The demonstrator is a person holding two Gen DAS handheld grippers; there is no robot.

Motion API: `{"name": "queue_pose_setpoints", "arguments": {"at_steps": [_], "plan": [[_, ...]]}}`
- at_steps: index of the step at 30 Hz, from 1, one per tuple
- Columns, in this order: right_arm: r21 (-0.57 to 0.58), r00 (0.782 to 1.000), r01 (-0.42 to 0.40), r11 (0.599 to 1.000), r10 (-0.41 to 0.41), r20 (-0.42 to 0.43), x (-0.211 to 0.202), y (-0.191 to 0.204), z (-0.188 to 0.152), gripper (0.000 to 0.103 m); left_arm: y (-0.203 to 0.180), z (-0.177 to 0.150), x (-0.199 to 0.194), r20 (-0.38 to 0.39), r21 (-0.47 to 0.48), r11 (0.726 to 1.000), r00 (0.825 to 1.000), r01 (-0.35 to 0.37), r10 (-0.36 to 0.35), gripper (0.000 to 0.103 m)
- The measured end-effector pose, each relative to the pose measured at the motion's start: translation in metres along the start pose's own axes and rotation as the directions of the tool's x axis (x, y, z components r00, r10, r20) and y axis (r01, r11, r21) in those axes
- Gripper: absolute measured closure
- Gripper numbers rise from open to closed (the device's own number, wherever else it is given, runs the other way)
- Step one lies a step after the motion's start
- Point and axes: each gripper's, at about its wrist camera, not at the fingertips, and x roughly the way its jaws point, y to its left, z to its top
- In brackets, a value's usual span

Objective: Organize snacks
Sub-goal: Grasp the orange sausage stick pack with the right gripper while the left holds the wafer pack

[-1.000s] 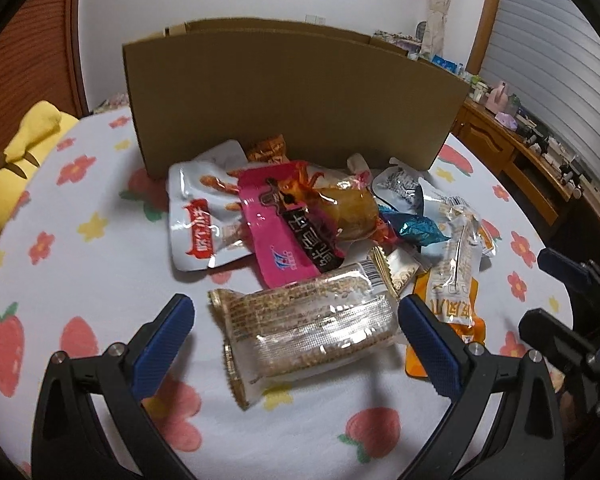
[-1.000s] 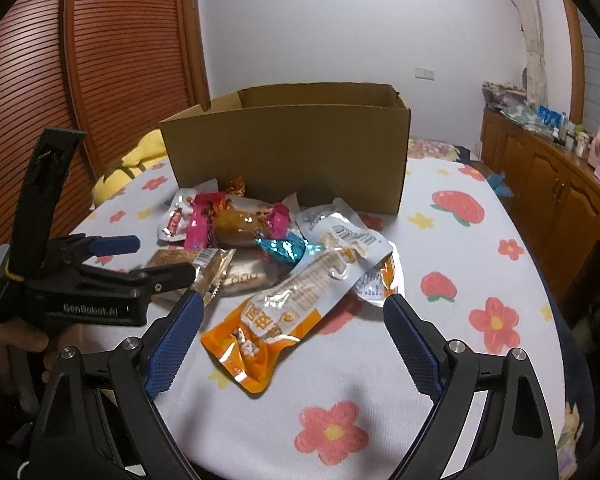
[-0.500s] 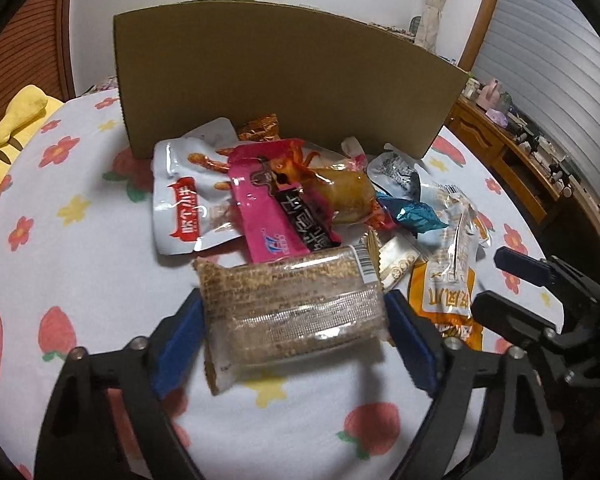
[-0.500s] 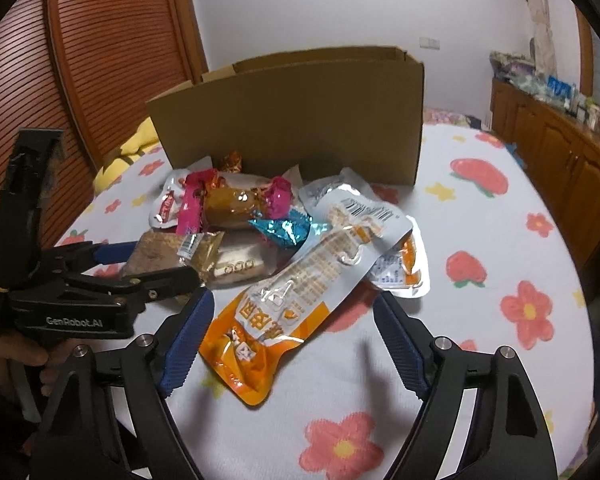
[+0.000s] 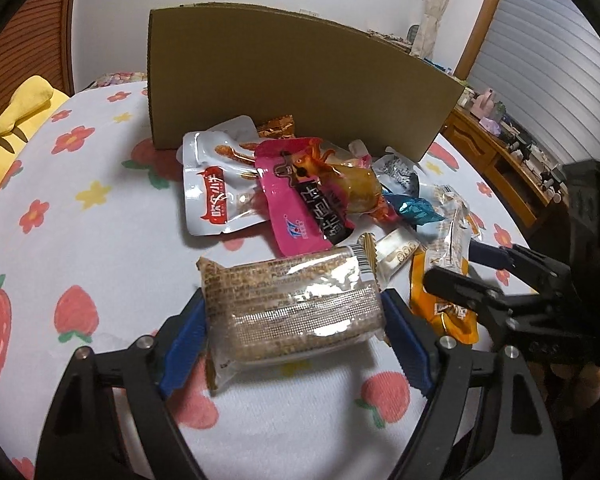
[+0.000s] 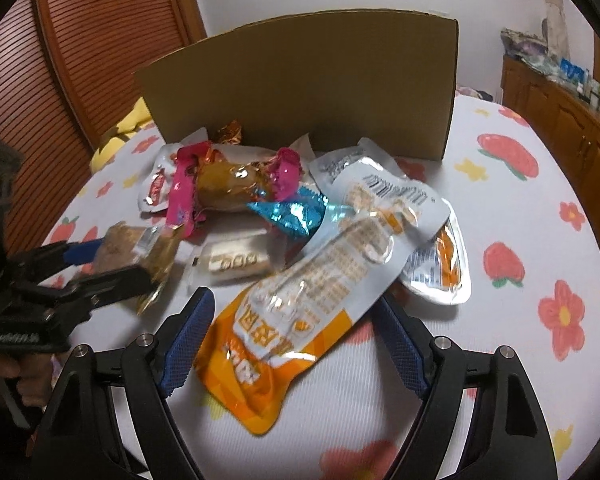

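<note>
A heap of snack packets lies on the fruit-print tablecloth in front of an open cardboard box. My left gripper is shut on a brown cracker packet, with a blue pad pressing on each end. My right gripper is shut on a long orange-and-clear pouch, its pads against both edges. In the right wrist view, the left gripper holds the packet at the left. In the left wrist view, the right gripper sits at the right over the orange pouch.
Behind the held packets lie a white-and-red pouch, a pink pouch, a teal candy and a silver pouch. A yellow plush sits at the table's left. A wooden sideboard stands to the right.
Both grippers moved forward and down onto the heap and narrowed. The left closed on the cracker packet's ends, the right on the orange pouch.
</note>
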Motion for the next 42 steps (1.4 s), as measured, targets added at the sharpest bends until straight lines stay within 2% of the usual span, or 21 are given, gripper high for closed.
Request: {"name": "queue_pose_setpoints", "arguments": {"at_steps": [11, 15, 18, 20, 23, 29, 42], "plan": [[-0.142, 0.991, 0.120, 0.983, -0.126, -0.033, 0.015, 0.017, 0.004, 0.021, -0.008, -0.001, -0.007, 0.033, 0.028, 1.000, 0.999, -0.007, 0.006, 0.020], [-0.133, 0.992, 0.114, 0.985, -0.120, -0.036, 0.014, 0.015, 0.005, 0.026, -0.009, -0.002, -0.011, 0.041, 0.031, 0.999, 0.999, -0.008, 0.006, 0.020], [-0.125, 0.994, 0.098, 0.987, -0.103, -0.037, 0.011, 0.013, 0.004, 0.035, -0.010, -0.003, -0.013, 0.044, 0.036, 0.999, 0.999, -0.009, 0.007, 0.020], [-0.112, 0.996, 0.081, 0.990, -0.086, -0.040, 0.009, 0.010, 0.004, 0.046, -0.010, -0.003, -0.014, 0.047, 0.036, 0.999, 0.999, -0.007, 0.006, 0.020], [-0.095, 0.996, 0.072, 0.993, -0.076, -0.042, 0.007, 0.010, 0.004, 0.053, -0.011, -0.004, -0.015, 0.051, 0.036, 0.999, 0.999, -0.006, 0.004, 0.020], [-0.055, 0.998, 0.054, 0.997, -0.057, -0.038, -0.001, 0.007, -0.002, 0.059, -0.012, -0.003, -0.019, 0.058, 0.041, 0.999, 0.998, -0.011, 0.009, 0.020], [-0.043, 0.998, 0.047, 0.998, -0.046, 0.035, -0.033, 0.005, -0.010, 0.062, -0.020, 0.001, -0.025, 0.071, 0.059, 0.998, 0.997, -0.010, 0.006, 0.020]]}}
